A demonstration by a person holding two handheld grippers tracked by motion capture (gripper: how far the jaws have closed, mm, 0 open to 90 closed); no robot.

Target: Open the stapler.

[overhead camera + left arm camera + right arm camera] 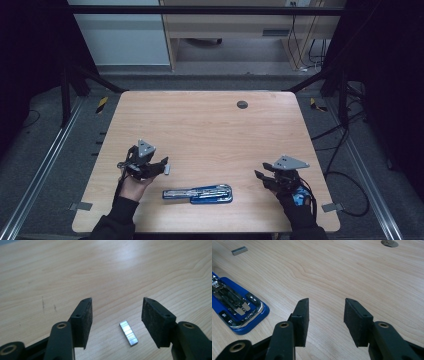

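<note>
A blue stapler point(198, 194) lies swung open near the table's front edge, its metal channel facing up; in the right gripper view the stapler point(235, 307) sits at the left. A small strip of staples point(128, 333) lies flat on the wood between the open jaws of my left gripper point(116, 311). From above, the staple strip point(168, 169) sits just right of the left gripper point(161, 166). My right gripper point(260, 175) is open with nothing between its jaws, right of the stapler. The right gripper point(326, 312) points across bare wood, with the staple strip point(239, 250) far off.
The wooden table point(210, 125) has a round grey cable hole point(242, 104) near its far edge, shown as the cable hole point(389, 243) at the top of the right gripper view. Cables trail on the floor to the right point(340, 175).
</note>
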